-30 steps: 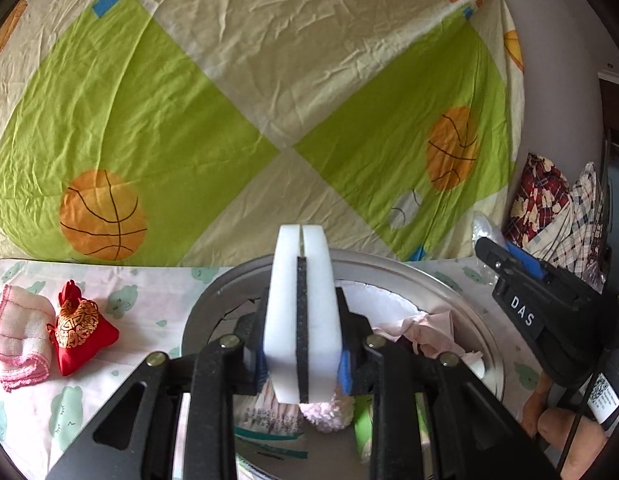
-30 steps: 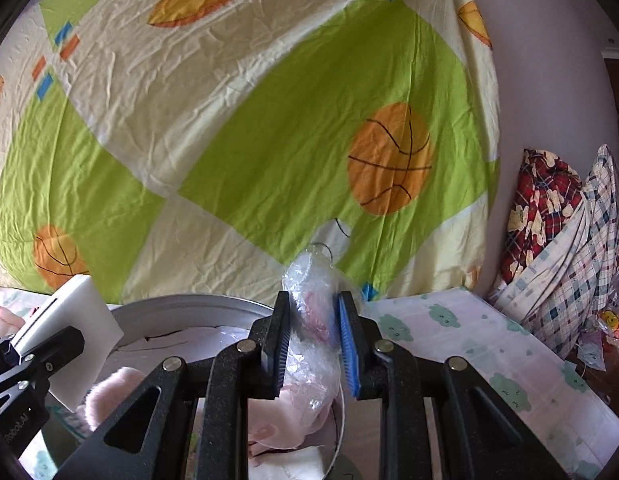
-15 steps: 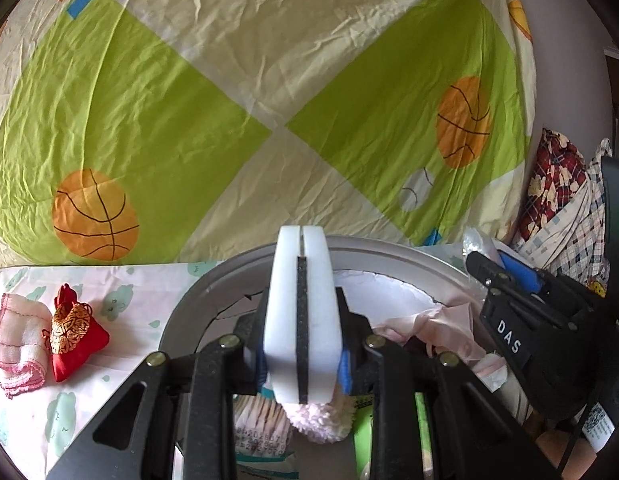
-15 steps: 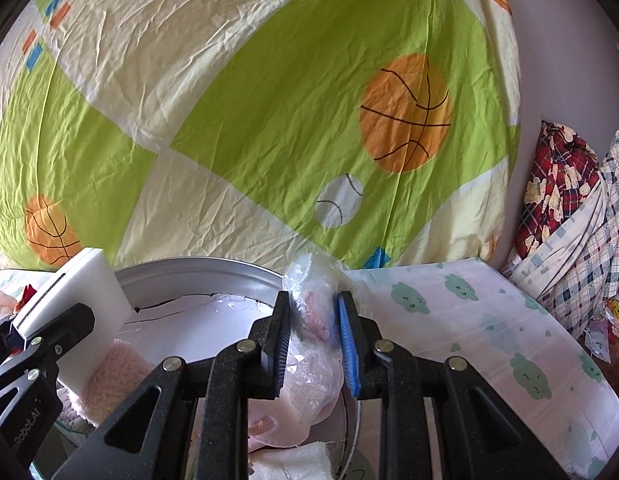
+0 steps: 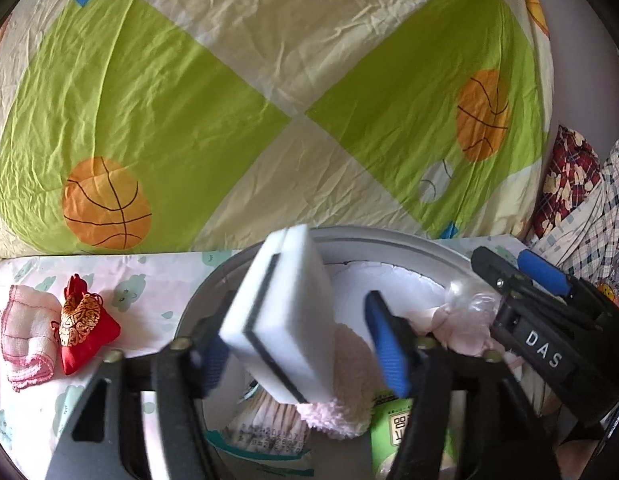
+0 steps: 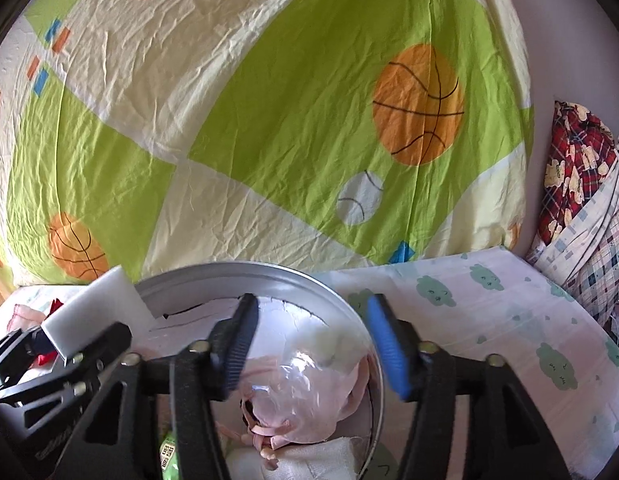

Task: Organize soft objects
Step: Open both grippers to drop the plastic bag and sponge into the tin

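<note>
A round metal basin [image 5: 409, 240] sits on the bed and holds soft things. My left gripper [image 5: 297, 344] is open above it; a white sponge with a dark middle layer [image 5: 281, 320] tilts between the spread fingers, over a fluffy pink item [image 5: 345, 400]. My right gripper [image 6: 309, 344] is open above the basin [image 6: 245, 276]; a clear plastic bag with pink cloth [image 6: 305, 392] lies in the basin below it. The sponge [image 6: 93, 308] shows at the left of the right wrist view. A red pouch [image 5: 83, 328] and a pink-edged cloth [image 5: 25, 340] lie on the sheet left of the basin.
A basketball-print quilt [image 5: 269, 100] rises behind the basin. Plaid pillows [image 6: 581, 200] are stacked at the right. The sheet with green cloud prints [image 6: 489, 312] stretches right of the basin. A tissue pack [image 5: 265, 428] and a green packet [image 5: 393, 428] lie in the basin.
Both grippers have opened. The sponge has come free and tilted between the left fingers. The plastic bag has dropped from the right fingers into the basin.
</note>
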Demonstrator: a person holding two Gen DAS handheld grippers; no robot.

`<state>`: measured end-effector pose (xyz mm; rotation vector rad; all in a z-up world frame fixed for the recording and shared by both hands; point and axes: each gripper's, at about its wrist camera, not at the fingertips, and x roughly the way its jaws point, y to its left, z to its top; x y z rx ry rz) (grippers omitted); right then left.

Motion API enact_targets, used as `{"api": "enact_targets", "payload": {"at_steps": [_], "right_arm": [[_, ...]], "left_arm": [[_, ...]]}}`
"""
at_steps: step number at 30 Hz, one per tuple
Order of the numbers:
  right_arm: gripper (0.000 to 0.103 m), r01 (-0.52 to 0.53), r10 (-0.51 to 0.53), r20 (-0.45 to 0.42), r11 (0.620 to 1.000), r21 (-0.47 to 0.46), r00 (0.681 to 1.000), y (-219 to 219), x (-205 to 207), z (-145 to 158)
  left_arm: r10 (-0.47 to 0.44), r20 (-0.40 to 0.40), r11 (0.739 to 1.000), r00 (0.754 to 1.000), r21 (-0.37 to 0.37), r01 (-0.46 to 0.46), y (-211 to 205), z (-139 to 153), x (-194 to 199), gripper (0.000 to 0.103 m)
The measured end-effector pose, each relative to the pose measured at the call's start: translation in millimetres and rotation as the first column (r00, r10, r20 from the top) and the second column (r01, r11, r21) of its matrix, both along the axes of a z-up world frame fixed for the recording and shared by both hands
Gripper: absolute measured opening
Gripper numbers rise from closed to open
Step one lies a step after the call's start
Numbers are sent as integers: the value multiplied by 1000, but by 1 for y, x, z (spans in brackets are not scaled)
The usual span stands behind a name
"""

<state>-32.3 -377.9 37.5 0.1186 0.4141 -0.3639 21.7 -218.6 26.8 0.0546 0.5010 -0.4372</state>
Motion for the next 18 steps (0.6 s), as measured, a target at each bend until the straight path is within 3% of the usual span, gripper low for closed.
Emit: {"api": "enact_targets", "payload": {"at_steps": [2,6,11,18], "right_arm": [[69,5,-5,15,1000,-6,1000,1,-2,2],[70,-4,3,41,1000,31,999,0,-6,6],[72,-44,35,69,990,135,997,-5,-11,7],[72,-85,76,69,987,139,995,8,-12,4]], "left_arm": [[37,43,999,998,-8,-36,4,4,-6,102],[64,92,998,994,8,-65,12,10,-14,103],[111,92,993,990,-36,-108,38,11,-16,103],[189,141,982,972,-34,-186,68,10,-20,103]]}}
